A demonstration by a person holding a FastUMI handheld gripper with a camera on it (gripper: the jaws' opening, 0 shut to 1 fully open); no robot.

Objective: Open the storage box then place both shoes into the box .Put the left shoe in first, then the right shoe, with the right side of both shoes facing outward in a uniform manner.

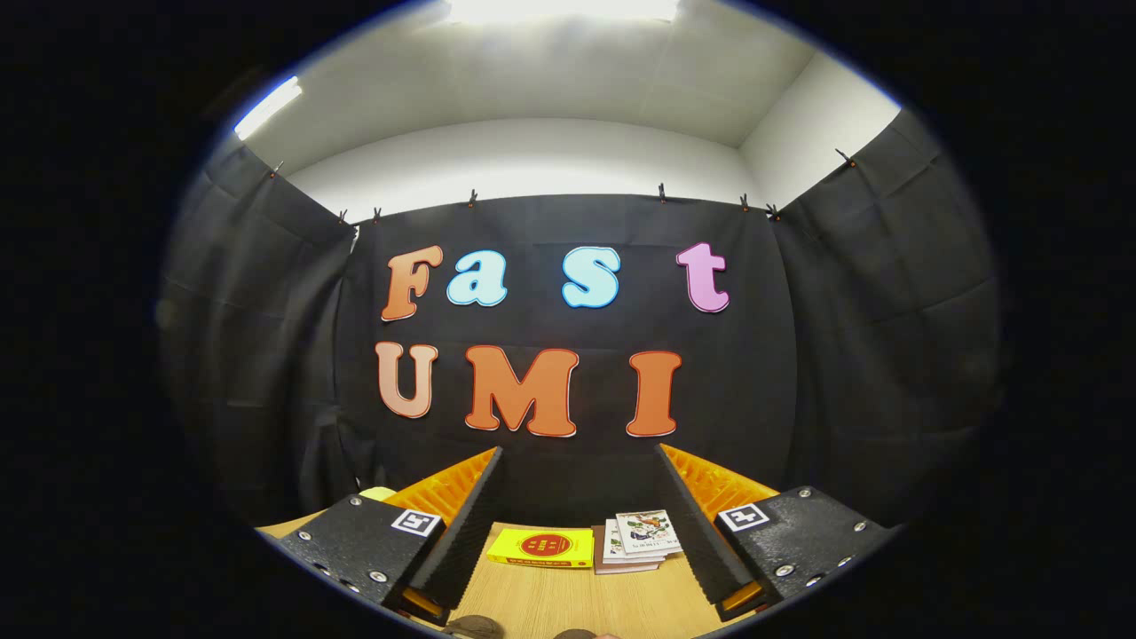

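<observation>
My gripper (581, 461) is open, its two fingers spread wide with nothing between them. It points level toward the booth's back wall, above a wooden table (550, 603). Two small dark rounded shapes (475, 627) peek in at the near table edge, below the fingers; I cannot tell what they are.
A yellow book (541, 548) lies flat on the table beyond the fingers, near the back wall. A small stack of books (641, 540) with an illustrated cover sits just right of it. A pale yellow-green object (377, 493) shows behind the left finger.
</observation>
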